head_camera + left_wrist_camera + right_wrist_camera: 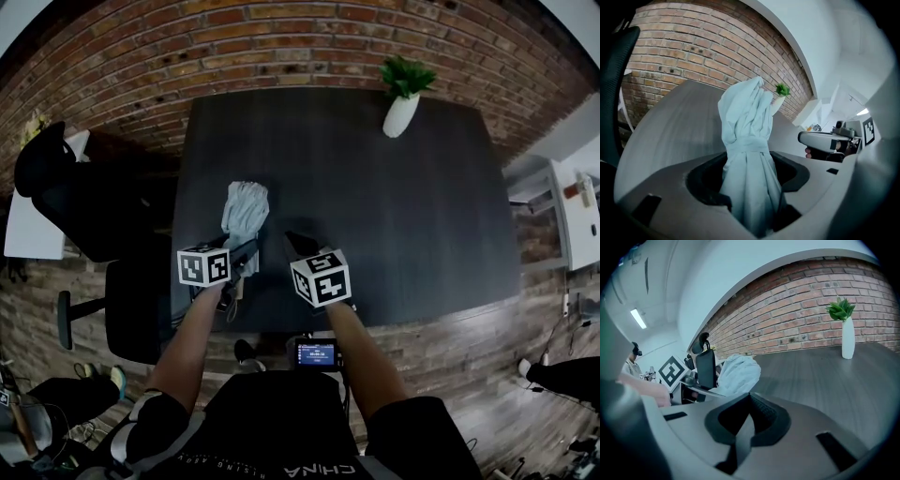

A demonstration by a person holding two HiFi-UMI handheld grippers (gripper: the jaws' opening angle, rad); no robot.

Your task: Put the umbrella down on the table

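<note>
A folded light grey-blue umbrella [246,211], bound by a strap round its middle, sticks out forward from my left gripper [242,255] over the near left part of the dark table [394,216]. In the left gripper view the umbrella [747,122] fills the gap between the jaws of the left gripper [751,180], which are shut on its lower part. Whether its far end touches the table I cannot tell. My right gripper [298,246] hovers just to the right, shut and empty [749,409]. From the right gripper view the umbrella [739,373] bulges at the left.
A white vase with a green plant [401,103] stands at the table's far edge, right of centre. A black office chair [80,202] sits off the table's left side. A brick wall runs behind the table.
</note>
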